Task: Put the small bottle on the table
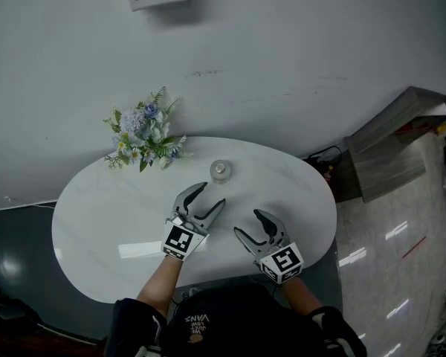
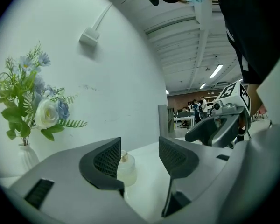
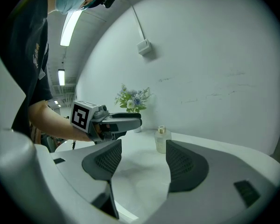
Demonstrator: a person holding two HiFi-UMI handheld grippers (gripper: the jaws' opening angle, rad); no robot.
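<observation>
Two grippers, one bottle and one table make up our list. Head view: we record the small bottle (image 1: 221, 171) upright on the white oval table (image 1: 97, 222), toward its far edge and near the flower arrangement (image 1: 145, 138). The left gripper (image 1: 212, 194) hovers just short of the bottle, jaws spread and empty. The right gripper (image 1: 247, 222) hangs beside it, nearer to us, also released. Left gripper view: both pads stand wide apart. The bottle (image 2: 127, 168) shows beyond the left pad, partly hidden by it, resting on the tabletop and touched by neither jaw. The flowers sit in a white vase (image 2: 25, 155) at the left. Right gripper view: the jaws are apart with bare tabletop between them, and the bottle (image 3: 162, 139) stands well ahead, clear of both grippers. We judge the placement done, since the bottle is set down and let go. Nothing is left, as far as we can see, except drawing the grippers away.
</observation>
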